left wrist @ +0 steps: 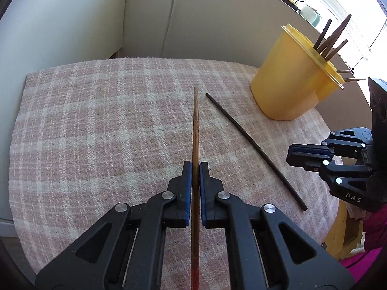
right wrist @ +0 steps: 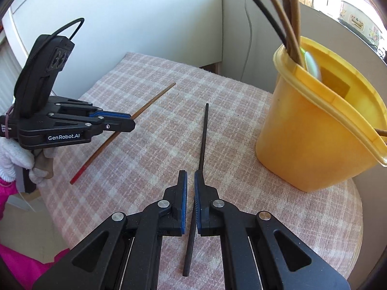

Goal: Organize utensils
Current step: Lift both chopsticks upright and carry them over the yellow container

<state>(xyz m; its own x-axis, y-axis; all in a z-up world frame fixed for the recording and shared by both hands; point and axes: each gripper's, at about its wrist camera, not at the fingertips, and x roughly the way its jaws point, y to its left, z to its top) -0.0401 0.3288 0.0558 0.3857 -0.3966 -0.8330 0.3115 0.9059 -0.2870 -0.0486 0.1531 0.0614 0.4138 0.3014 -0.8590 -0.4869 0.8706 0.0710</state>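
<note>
My left gripper [left wrist: 196, 166] is shut on a brown wooden chopstick [left wrist: 196, 125] with a red end, gripping it near the middle; the stick points away along the fingers. From the right wrist view the same gripper [right wrist: 131, 122] holds that chopstick [right wrist: 154, 100] slanted over the cloth. A dark chopstick [left wrist: 254, 145] lies loose on the cloth to its right. My right gripper [right wrist: 190, 175] hovers shut above this dark chopstick [right wrist: 205, 133], with nothing between its pads. The right gripper [left wrist: 289, 155] shows at the right edge of the left wrist view.
A yellow plastic holder [left wrist: 285, 79] stands at the far right of the pink checked cloth [left wrist: 96, 120], with several chopsticks leaning in it. The holder [right wrist: 309, 133] also contains a pale green utensil [right wrist: 312, 65]. White walls close the back. A gloved hand [right wrist: 14, 159] grips the left tool.
</note>
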